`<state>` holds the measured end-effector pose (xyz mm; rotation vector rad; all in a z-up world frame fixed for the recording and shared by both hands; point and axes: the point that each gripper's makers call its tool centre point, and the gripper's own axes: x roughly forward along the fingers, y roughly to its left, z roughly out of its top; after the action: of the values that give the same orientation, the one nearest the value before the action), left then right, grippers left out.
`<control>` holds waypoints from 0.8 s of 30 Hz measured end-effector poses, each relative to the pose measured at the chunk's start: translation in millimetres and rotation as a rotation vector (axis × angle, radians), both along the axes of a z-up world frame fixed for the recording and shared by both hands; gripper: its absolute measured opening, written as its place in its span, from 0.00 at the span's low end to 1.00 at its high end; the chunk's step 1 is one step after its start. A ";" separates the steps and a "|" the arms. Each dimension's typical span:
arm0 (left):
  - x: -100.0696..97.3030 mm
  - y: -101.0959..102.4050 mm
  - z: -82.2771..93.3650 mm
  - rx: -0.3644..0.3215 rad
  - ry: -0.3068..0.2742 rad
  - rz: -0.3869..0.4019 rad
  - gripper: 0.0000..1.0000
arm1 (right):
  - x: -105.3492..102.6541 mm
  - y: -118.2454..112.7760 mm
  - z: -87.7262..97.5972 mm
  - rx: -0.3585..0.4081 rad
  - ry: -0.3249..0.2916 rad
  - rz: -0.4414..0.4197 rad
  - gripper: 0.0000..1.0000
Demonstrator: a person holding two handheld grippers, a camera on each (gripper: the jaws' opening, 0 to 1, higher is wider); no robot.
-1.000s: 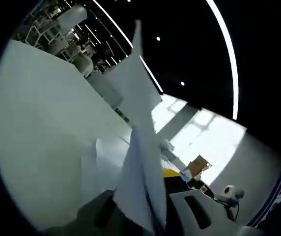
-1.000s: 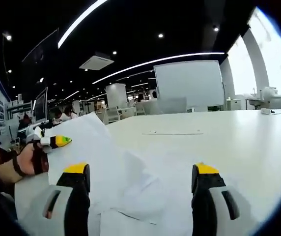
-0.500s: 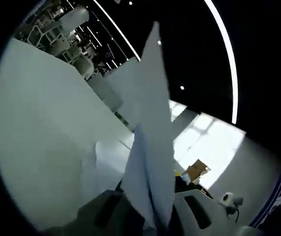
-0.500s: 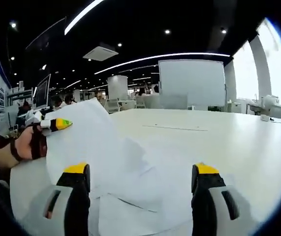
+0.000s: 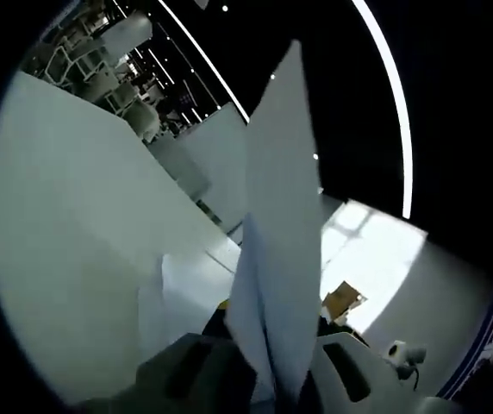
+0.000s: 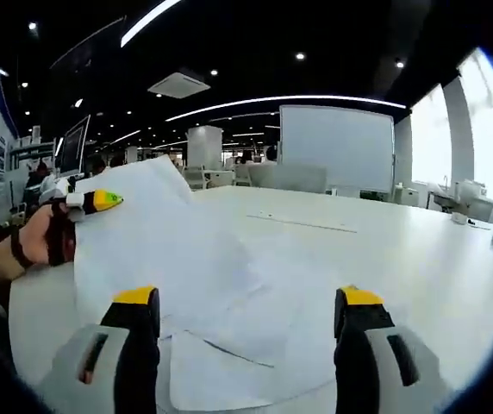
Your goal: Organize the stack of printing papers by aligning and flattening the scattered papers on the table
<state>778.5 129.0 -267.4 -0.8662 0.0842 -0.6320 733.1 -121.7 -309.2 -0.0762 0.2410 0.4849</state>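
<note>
White table (image 6: 419, 259) ahead; left gripper (image 5: 272, 388) pinches a floppy, light lifted sheet (image 5: 281, 259) by its edge; right gripper (image 6: 246, 345) gapes wide over loose papers (image 6: 221, 345); they'd slide easily, so grab corners.

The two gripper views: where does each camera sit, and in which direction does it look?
Left gripper view: rides on the left claw, tilted toward the ceiling lights, looking along the lifted paper sheet pinched in it.
Right gripper view: rides on the open right claw, looking level across the white table; the person's hand shows at left.
Shared: the lifted sheet, the table.
</note>
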 end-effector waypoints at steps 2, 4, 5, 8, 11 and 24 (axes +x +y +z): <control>-0.7 0.4 1.5 -0.003 -0.005 0.002 0.06 | 0.2 0.4 0.9 0.003 -0.002 0.000 0.78; -1.1 0.4 2.2 -0.004 -0.008 0.002 0.06 | 0.5 0.3 1.9 0.000 -0.005 -0.001 0.78; -1.1 0.5 2.3 -0.004 -0.008 0.001 0.06 | 0.7 0.1 2.2 -0.004 -0.006 -0.003 0.78; -2.0 -0.3 2.6 -0.003 -0.009 0.002 0.06 | 0.7 0.3 4.4 -0.005 -0.011 -0.002 0.78; -2.4 -0.6 2.8 -0.005 -0.009 0.001 0.06 | 0.8 0.3 5.3 -0.005 -0.013 -0.004 0.78; -2.7 -1.0 2.7 -0.009 -0.006 0.004 0.07 | 0.5 3.7 8.6 -0.011 -0.017 0.006 0.77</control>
<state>775.7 128.0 -264.7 -0.8733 0.0743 -0.6320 733.6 -118.0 -300.5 -0.0916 0.2267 0.4883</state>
